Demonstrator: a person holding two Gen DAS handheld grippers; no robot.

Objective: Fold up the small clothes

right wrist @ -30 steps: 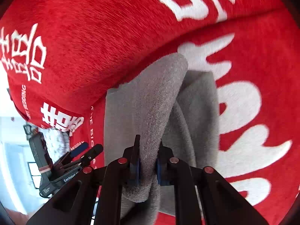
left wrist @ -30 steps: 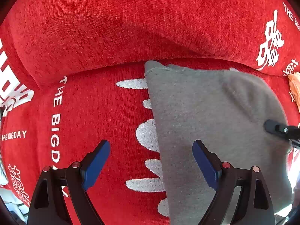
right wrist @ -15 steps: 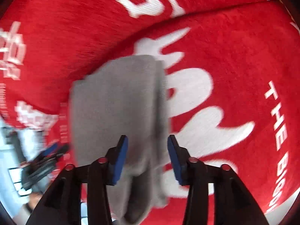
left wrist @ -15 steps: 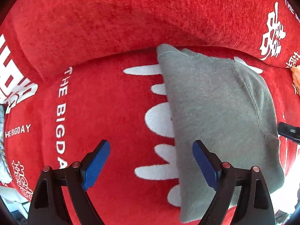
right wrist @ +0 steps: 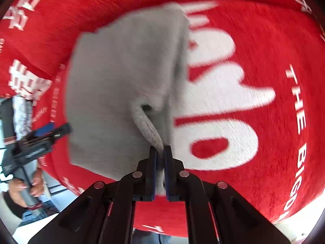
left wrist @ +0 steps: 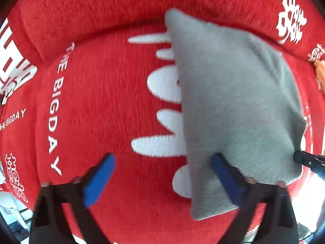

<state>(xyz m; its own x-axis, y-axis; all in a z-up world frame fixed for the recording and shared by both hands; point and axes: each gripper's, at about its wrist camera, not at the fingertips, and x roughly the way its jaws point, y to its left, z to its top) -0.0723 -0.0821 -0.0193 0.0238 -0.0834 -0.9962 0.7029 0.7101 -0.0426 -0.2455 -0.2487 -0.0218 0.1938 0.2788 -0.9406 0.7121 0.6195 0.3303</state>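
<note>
Cloth (right wrist: 121,77) sits pinched in right claw (right wrist: 160,156), beside spread left claw (left wrist: 162,179).

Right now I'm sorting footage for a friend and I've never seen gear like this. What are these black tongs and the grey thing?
No robot here: a person holds a two-finger gripper in each hand, each with a fisheye camera looking along its fingers. The left gripper is open above a red cushion with white lettering. The right gripper is shut on a fold of a grey garment, which lies on that cushion. The right view also shows the left gripper and the hand holding it.
</note>
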